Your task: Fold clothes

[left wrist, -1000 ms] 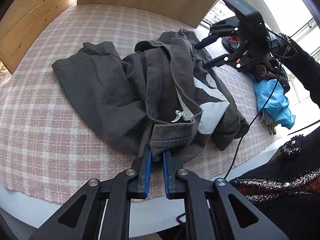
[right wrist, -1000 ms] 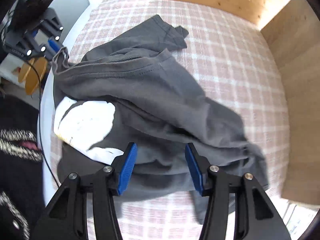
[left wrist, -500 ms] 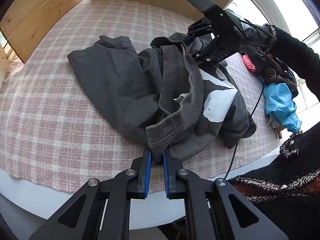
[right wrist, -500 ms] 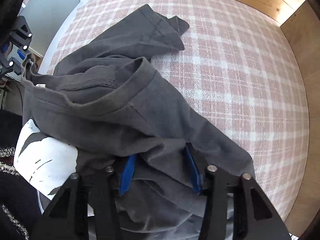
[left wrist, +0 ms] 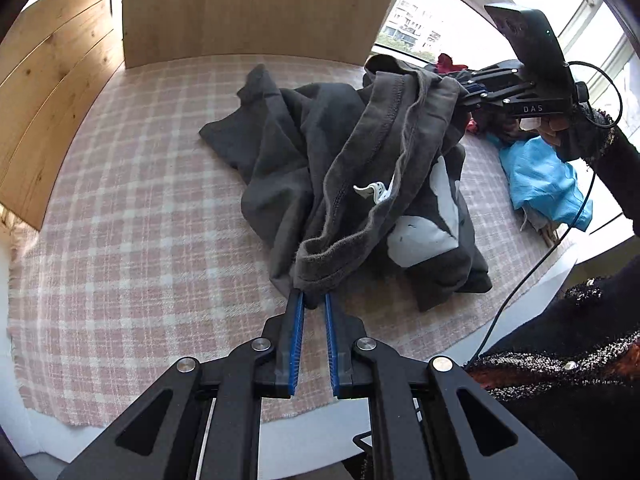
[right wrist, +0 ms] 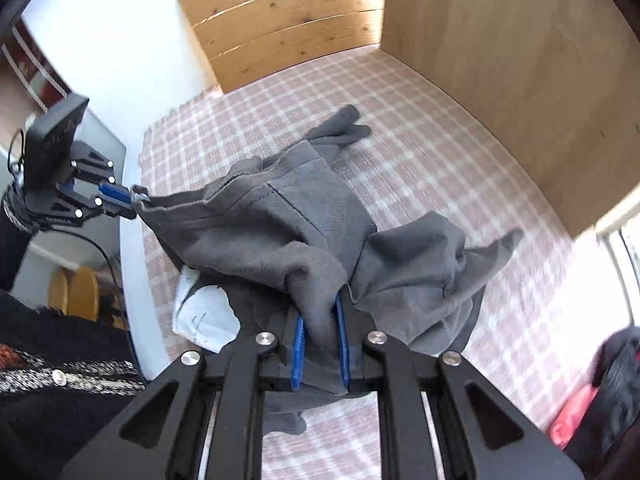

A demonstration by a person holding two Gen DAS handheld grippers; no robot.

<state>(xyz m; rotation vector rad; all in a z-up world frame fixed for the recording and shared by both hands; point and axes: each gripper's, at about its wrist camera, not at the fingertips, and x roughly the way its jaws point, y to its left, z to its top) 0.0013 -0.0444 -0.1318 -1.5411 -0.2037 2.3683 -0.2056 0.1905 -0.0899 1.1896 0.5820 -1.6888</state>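
**Both tools gripping one grey shirt above the plaid cloth**

Left tool [left wrist: 312,300]: blue-padded fingers [left wrist: 297,320] nearly pressed together, pinching the ribbed hem edge of a dark grey cotton T-shirt with a white print [left wrist: 360,184]. Only a narrow gap between the pads, filled at the tips by the bunched fabric.

Right tool [right wrist: 322,312]: jaws drawn close, a thick fold of the same shirt clamped between its blue pads [right wrist: 299,344]. From the left wrist view this tool sits raised at the far right, fabric draped over its tips; a hand in a dark knitted sleeve [left wrist: 560,128] holds its black grip.

Shirt: stretched in a sagging band between the two tools, partly lifted. The rest lies crumpled on the pink-and-white plaid cloth [left wrist: 140,200] covering the counter. White print faces up on the near right side. A small white tag [left wrist: 372,192] shows inside the fold. One sleeve trails toward the far wooden panel wall [left wrist: 240,8].

Beside the shirt, near the window edge: a heap of other clothes, bright blue garment [left wrist: 544,184] on top, touches of red behind it.

A black cable [left wrist: 532,272] hangs from the right tool across the counter's edge.
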